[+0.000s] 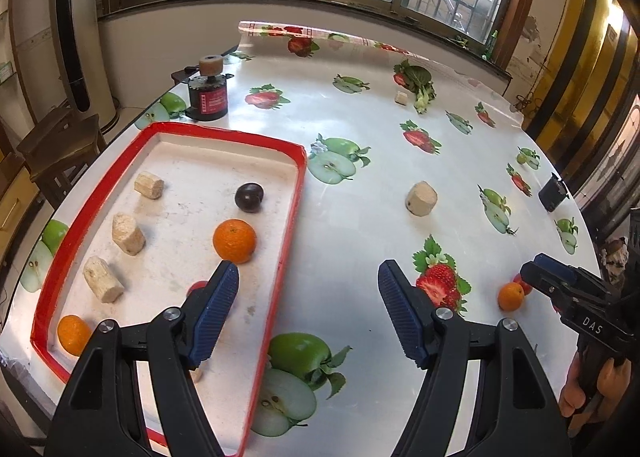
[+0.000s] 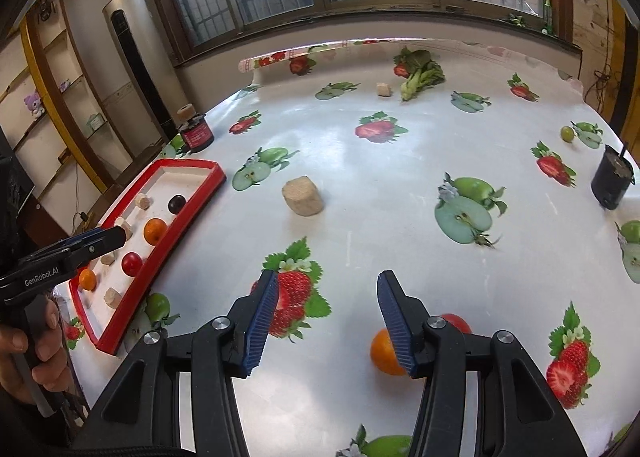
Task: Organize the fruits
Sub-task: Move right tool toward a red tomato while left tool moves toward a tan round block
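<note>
Broadly, the worktop (image 2: 360, 185), covered in a cloth printed with apples and strawberries, fills both views, and the red-rimmed tray (image 1: 294, 193) sits along its left edge. Inside the tray lie two oranges, one mid-tray (image 1: 234, 240) and one at the near corner (image 1: 73, 334), a dark plum (image 1: 249, 197), a red fruit (image 2: 131, 263) and several pale cork-like blocks (image 1: 128, 234). Out on the open cloth another block (image 2: 302, 195) stands alone, with a leafy green vegetable (image 2: 420, 75) far back and a small green fruit (image 2: 566, 133) at the far right. The left tongs (image 1: 308, 311) hang spread and empty over the tray's right rim. The right tongs (image 2: 327, 323) are parted too, nothing between the pads; a loose orange (image 2: 384, 353) and a second red fruit (image 2: 456, 323) touching it lie on the cloth just behind the right-hand finger (image 2: 394, 327), partly hidden by it. By the look of it, sorting is about half done: some fruit is trayed, and the step in hand is the right hand's approach to the loose pair. The next move calls for shifting the right tongs to the right so the orange sits squarely between the pads, then lowering and closing without nudging the red fruit, which could roll.
</note>
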Available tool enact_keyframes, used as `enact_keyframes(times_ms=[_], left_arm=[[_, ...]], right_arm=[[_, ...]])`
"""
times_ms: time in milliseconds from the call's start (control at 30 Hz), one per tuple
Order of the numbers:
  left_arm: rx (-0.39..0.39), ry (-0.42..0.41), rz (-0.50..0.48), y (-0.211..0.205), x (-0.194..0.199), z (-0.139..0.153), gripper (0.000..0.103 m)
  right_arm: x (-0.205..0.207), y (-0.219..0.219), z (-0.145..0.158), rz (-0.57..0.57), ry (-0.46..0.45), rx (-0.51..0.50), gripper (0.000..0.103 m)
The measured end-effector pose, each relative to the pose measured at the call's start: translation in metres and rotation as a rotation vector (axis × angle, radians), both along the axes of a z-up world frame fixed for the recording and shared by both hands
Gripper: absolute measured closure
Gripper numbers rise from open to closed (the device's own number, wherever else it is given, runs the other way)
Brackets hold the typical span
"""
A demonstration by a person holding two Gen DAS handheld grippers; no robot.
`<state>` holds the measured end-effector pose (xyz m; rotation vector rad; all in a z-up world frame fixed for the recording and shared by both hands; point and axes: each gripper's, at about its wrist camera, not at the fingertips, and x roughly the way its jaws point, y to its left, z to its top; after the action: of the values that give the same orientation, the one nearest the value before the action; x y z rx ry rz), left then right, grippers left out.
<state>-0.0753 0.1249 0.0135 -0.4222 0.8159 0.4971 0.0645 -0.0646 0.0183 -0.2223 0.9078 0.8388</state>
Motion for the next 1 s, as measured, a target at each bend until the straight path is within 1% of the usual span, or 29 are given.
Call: enact_keyframes(times_ms=[200, 367, 567, 700, 833, 933, 1000], left_arm=[[-0.001, 0.015, -0.042, -0.019, 0.012, -0.004, 0.031], [-0.002, 0.026, -0.073, -0.029, 0.022, -0.005, 0.031], [0.001, 0.039, -0.099, -0.037, 0.034, -0.008, 0.031], [0.003, 0.033, -0.11, -0.039, 0.044, -0.009, 0.031], [-0.015, 0.03, -0.119, -0.036, 0.065, -0.013, 0.031], [-0.027, 0.026, -0.142, -0.034, 0.089, -0.017, 0.031], [-0.034, 0.042, -0.151, -0.031, 0.108, -0.024, 0.031]], right_arm=[[0.004, -0.034, -0.005, -0.054, 0.008, -0.007, 0.05], [0.005, -0.055, -0.012, -0.084, 0.019, -0.017, 0.05], [0.01, -0.067, -0.021, -0.111, 0.042, -0.02, 0.05], [0.016, -0.069, -0.026, -0.124, 0.049, -0.017, 0.05], [0.022, -0.065, -0.031, -0.136, 0.051, -0.02, 0.05], [0.028, -0.064, -0.034, -0.149, 0.061, -0.008, 0.05], [0.033, -0.063, -0.036, -0.153, 0.07, -0.006, 0.05]])
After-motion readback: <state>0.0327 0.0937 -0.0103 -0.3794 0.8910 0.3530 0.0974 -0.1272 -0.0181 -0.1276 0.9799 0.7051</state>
